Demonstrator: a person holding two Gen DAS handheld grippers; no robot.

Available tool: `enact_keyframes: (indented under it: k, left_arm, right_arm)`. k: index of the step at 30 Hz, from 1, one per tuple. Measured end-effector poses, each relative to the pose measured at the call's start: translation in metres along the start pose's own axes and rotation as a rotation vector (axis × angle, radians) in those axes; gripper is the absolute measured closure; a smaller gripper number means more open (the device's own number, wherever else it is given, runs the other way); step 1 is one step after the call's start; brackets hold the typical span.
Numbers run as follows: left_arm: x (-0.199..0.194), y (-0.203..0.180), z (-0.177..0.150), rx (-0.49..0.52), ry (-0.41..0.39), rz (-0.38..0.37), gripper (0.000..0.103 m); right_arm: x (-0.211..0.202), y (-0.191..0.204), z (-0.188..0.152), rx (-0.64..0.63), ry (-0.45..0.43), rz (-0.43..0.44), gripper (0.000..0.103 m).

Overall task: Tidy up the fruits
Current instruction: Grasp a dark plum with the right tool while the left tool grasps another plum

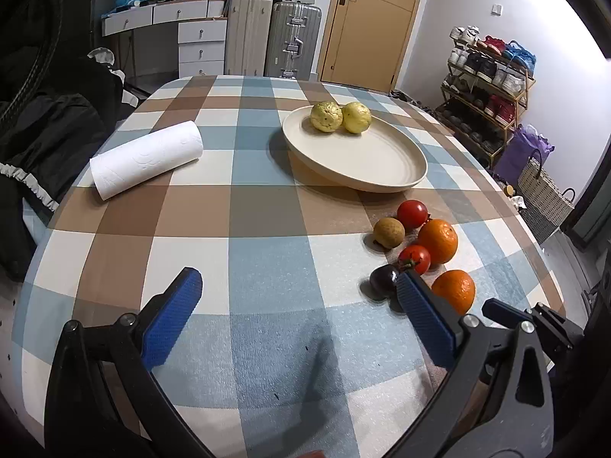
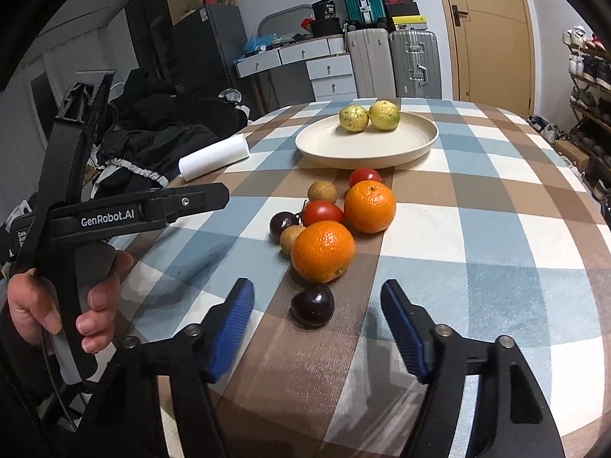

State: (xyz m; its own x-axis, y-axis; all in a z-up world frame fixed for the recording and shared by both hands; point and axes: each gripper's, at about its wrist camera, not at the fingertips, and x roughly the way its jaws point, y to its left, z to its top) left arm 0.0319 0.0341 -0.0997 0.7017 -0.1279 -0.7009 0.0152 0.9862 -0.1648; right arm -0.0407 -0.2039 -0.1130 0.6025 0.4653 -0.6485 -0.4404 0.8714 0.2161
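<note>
The fruits are clustered near the table's right edge, just in front of the cream plate (image 2: 420,145), on which two yellow-green fruits (image 2: 368,116) already lie; broad bare checked cloth (image 1: 267,229) is left between the cluster and the paper roll (image 1: 147,158) by the left edge. The right gripper (image 2: 317,313) is held with jaws apart, a dark plum (image 2: 312,305) lying untouched between them, just before an orange (image 2: 322,250). The left gripper (image 1: 301,290) is seen wide open over bare cloth, and "GenRobot.AI" can be read on its side.
</note>
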Motion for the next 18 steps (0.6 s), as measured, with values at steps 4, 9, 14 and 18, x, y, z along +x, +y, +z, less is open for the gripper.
enact_keyframes:
  k: [4, 9, 14, 18]
  left_arm:
    - [0.003, 0.001, 0.001, -0.007, 0.007, -0.006, 0.001]
    - [0.004, 0.002, 0.003, -0.023, 0.016, -0.042, 0.001]
    - [0.01, -0.001, 0.006, -0.017, 0.035, -0.079, 0.001]
    - [0.021, -0.001, 0.006, -0.035, 0.078, -0.141, 0.001]
  right_arm:
    - [0.001, 0.0, -0.001, -0.001, 0.001, 0.002, 0.044]
    - [0.003, -0.001, -0.004, 0.001, 0.014, 0.015, 0.056]
    - [0.008, -0.002, -0.006, 0.003, 0.036, 0.019, 0.074]
    - [0.007, 0.0, -0.008, -0.009, 0.029, 0.036, 0.077]
